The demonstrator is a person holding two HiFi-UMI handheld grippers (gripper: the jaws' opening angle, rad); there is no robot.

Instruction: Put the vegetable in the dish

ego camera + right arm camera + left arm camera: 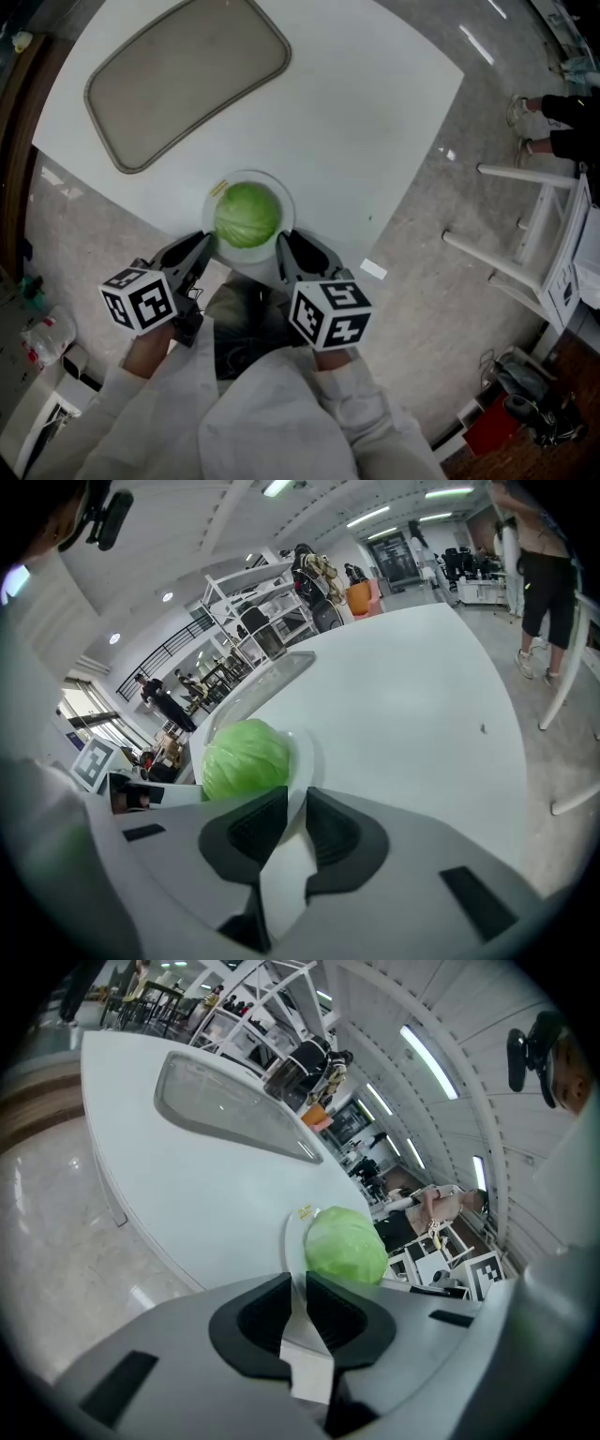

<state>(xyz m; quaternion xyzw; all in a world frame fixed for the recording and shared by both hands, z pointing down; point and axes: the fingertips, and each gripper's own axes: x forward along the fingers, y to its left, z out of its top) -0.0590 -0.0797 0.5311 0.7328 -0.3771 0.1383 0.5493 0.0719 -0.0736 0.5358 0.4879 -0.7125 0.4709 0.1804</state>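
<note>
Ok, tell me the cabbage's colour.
Light green cabbage, clearest in the head view.

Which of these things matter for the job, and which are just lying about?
Job: cabbage; dish; left gripper and right gripper, both on the dish rim.
Lying about: tray; white stand.

Round green cabbage [247, 215] sits in the shallow dish [253, 177]

A large open lab hall: white shelving racks [248, 607], strip ceiling lights [427, 1058], polished speckled floor [450, 281].
</note>
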